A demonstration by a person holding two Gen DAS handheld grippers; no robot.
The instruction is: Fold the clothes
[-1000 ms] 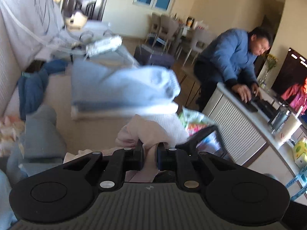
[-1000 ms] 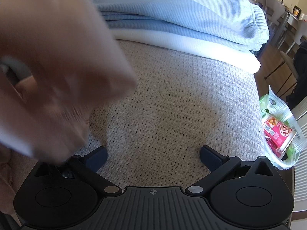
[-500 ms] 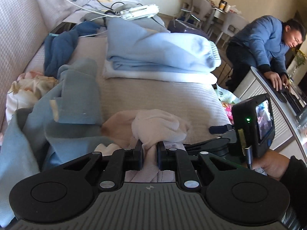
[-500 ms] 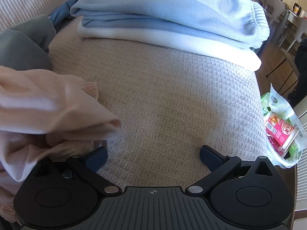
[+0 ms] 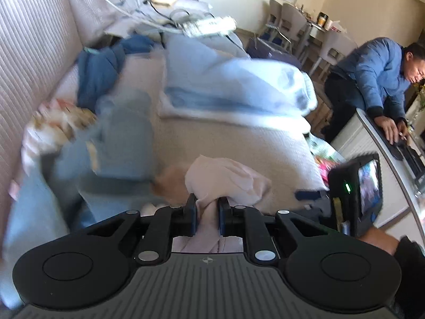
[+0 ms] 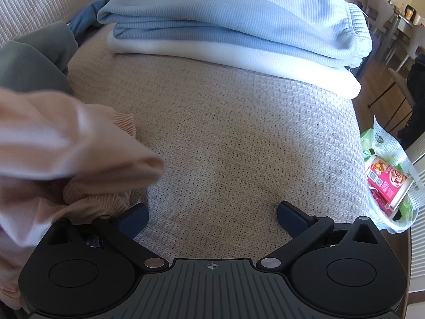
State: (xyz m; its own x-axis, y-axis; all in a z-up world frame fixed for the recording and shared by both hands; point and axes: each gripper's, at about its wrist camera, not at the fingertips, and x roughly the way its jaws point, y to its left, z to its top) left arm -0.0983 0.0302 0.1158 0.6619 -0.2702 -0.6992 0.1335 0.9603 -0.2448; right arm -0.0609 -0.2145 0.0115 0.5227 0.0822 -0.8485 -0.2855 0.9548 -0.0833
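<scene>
On sofa, pink garment (image 6: 53,143) bunched, axis unclear, pinched by L gripper (image 5: 207,214).

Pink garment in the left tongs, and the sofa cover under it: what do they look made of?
Pink garment: soft matte knit, probably cotton jersey; it bunches in loose folds and has a ribbed, gathered cuff. Sofa cover: beige waffle-weave textile, matte, likely cotton; a raised grid of small squares shows clearly. Neither fibre can be confirmed by sight.
</scene>
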